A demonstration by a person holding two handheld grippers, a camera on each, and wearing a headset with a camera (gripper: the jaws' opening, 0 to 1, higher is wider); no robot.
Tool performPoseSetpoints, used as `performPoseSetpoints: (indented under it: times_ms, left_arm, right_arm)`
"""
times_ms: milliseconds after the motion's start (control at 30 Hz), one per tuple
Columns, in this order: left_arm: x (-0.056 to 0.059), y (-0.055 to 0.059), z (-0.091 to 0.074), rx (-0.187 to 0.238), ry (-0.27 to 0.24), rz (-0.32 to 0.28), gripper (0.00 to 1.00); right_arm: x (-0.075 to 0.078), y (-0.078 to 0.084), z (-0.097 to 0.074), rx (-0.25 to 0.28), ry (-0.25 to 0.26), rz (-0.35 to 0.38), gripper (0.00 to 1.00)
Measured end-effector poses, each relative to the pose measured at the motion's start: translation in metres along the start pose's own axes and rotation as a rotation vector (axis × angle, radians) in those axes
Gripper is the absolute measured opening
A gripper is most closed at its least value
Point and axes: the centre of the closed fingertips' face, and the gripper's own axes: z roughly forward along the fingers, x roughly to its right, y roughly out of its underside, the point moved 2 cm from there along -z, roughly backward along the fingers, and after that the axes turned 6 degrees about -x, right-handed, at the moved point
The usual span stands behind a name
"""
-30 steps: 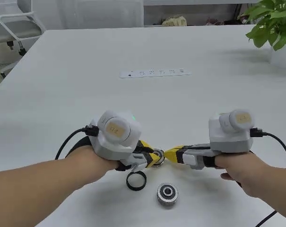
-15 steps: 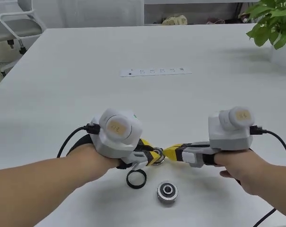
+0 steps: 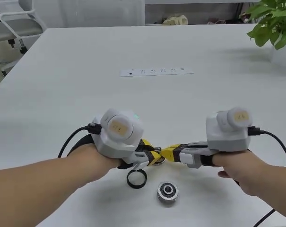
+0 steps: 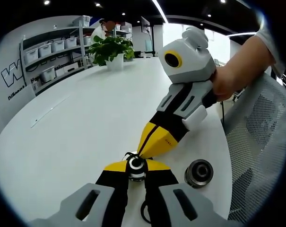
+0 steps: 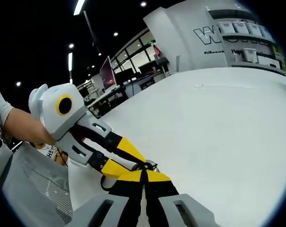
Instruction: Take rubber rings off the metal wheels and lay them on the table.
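Our left gripper (image 4: 135,171) pinched a metal wheel (image 4: 135,163) between its jaws. The right gripper (image 5: 143,176), jaws pressed together, touched that wheel's rim. Near them on the table (image 3: 157,104) lay a loose rubber ring (image 3: 136,178) and, just beside it, a second wheel (image 3: 167,191).

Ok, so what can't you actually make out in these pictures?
1. Head view: the yellow fingers of the left gripper and right gripper hide the small silver metal wheel between them; its ring's state is unclear.
2. Left gripper view: its own fingers cover most of the black rubber ring on the white table.
3. Right gripper view: what its shut fingers pinch is too small to tell.
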Motion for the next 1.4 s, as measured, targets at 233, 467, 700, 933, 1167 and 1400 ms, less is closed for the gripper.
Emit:
performPoseSetpoints:
  times_ms: [233,467,700,933,1167,1400]
  left_arm:
    - [0.0000,-0.0001,0.0000,0.003,0.000,-0.002,0.07]
    - [0.0009,-0.0009,0.0003,0.010,0.004,-0.007,0.07]
    - [0.0013,-0.0011,0.0002,0.016,0.006,-0.014,0.07]
    - [0.0009,-0.0015,0.0005,0.016,0.015,-0.009,0.07]
    - [0.0009,-0.0022,0.0001,0.010,0.015,0.007,0.08]
    - [0.0051,-0.0053,-0.0048,0.015,0.029,0.017,0.13]
  right_arm:
    - [-0.0025,-0.0036,0.0005,0.017,-0.013,-0.003,0.00]
    - [0.0002,-0.0019,-0.0005,0.015,-0.004,0.008,0.00]
    - [0.0035,0.0004,-0.0018,0.010,0.004,0.016,0.00]
    - [0.0039,0.0004,-0.0022,0.011,0.006,0.018,0.00]
    - [0.0052,-0.0019,-0.0041,0.019,0.011,0.021,0.00]
    - [0.0047,-0.0045,-0.0061,0.028,0.008,0.024,0.00]
